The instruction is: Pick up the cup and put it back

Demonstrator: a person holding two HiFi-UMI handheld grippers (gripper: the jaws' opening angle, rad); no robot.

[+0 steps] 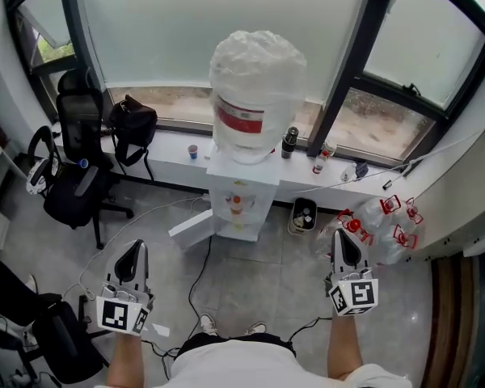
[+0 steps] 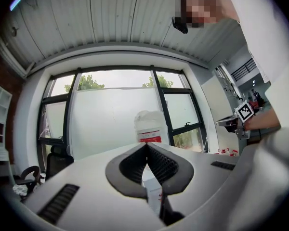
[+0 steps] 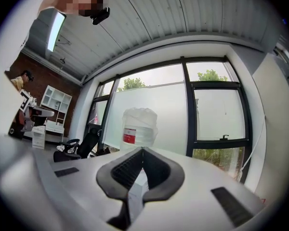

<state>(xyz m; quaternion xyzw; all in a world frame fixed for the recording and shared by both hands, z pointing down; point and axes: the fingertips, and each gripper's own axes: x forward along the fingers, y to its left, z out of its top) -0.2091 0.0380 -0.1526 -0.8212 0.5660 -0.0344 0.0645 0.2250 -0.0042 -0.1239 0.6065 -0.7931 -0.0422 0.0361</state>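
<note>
Water dispenser (image 1: 238, 202) against windowsill (image 1: 168, 145), wrapped bottle (image 1: 255, 87) on top. Small cup (image 1: 192, 151) upright on sill, just left of dispenser, apart from both grippers.

Left gripper (image 1: 132, 257) well short of dispenser, to its left; jaws pressed together, nothing between. Right gripper (image 1: 347, 247) short of dispenser, to its right; jaws likewise closed and empty. Both point toward dispenser.

Office chair (image 1: 81, 168) and black bag (image 1: 132, 128) left of dispenser. Small bin (image 1: 304, 215) just right of it, empty jugs (image 1: 381, 223) further right.

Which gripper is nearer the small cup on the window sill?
Left. The left gripper is short of the cup, slightly to its left; the right gripper is far to its right, past the dispenser.
</note>
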